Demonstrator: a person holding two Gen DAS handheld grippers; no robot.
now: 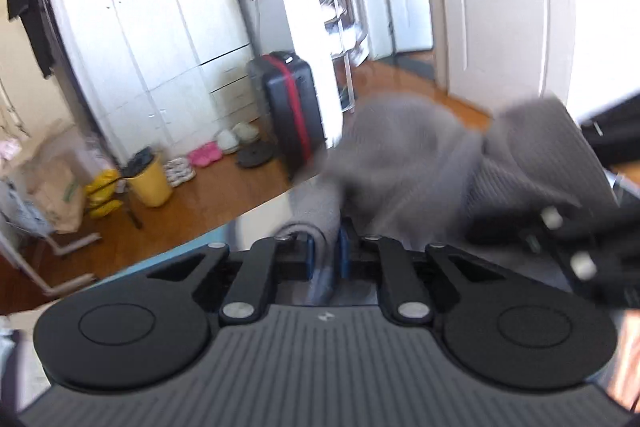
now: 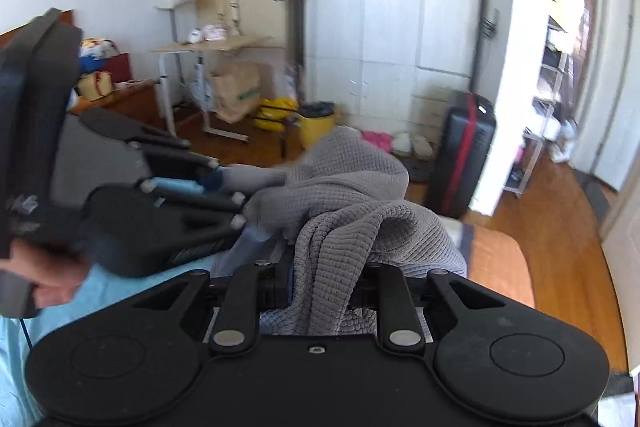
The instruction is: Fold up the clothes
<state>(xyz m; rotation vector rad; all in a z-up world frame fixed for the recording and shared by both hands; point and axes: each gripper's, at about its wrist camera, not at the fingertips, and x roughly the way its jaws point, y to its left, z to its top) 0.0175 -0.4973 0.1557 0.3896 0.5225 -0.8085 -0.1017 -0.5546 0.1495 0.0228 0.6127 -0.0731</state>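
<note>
A grey waffle-knit garment (image 2: 352, 219) is lifted off the light blue bed sheet (image 2: 100, 291) and hangs bunched between both grippers. My right gripper (image 2: 324, 287) is shut on a thick fold of it, and the cloth hides its pads. In the left wrist view the garment (image 1: 420, 155) is blurred; my left gripper (image 1: 325, 251) is shut on a thin edge of it between its blue pads. The left gripper (image 2: 216, 183) also shows in the right wrist view, held by a hand (image 2: 52, 279). The right gripper (image 1: 560, 239) appears at the right of the left wrist view.
Beyond the bed lies a wooden floor (image 1: 224, 195) with a black suitcase with a red strap (image 1: 292, 107), a yellow bin (image 1: 150, 183) and several shoes (image 1: 204, 155). A white wardrobe (image 1: 160, 27), a white door (image 1: 500, 7) and a small desk (image 2: 216, 47) stand around.
</note>
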